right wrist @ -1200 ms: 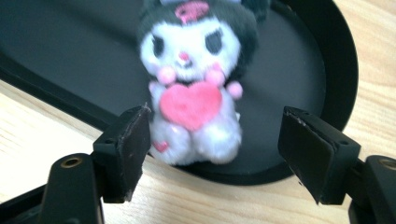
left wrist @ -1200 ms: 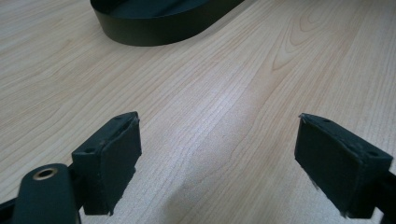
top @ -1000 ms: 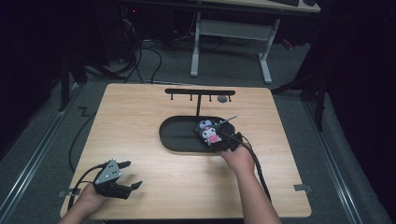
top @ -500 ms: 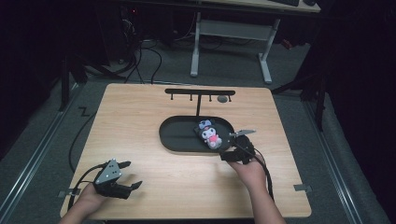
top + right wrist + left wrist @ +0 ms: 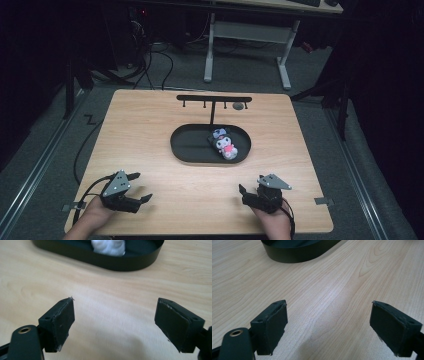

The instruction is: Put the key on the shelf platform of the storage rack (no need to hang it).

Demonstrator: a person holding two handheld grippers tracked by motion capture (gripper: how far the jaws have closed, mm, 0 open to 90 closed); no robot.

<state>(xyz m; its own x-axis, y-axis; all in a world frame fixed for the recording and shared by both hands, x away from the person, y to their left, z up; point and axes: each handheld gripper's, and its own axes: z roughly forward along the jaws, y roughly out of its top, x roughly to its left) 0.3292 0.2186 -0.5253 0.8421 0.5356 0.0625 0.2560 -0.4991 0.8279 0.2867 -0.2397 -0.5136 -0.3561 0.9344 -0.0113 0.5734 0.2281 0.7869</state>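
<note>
The plush toy (image 5: 223,145) is lying in the right half of the black oval tray (image 5: 190,150) near the middle of the bench (image 5: 150,120). It looks soft and light, likely squashing under pressure, so its plump body seems the best place to pinch. Beyond it, the right claw (image 5: 248,194) is sitting near the bench's front edge, its jaws having just been opening, nothing between them. The left claw (image 5: 141,187) is resting released, also empty.
</note>
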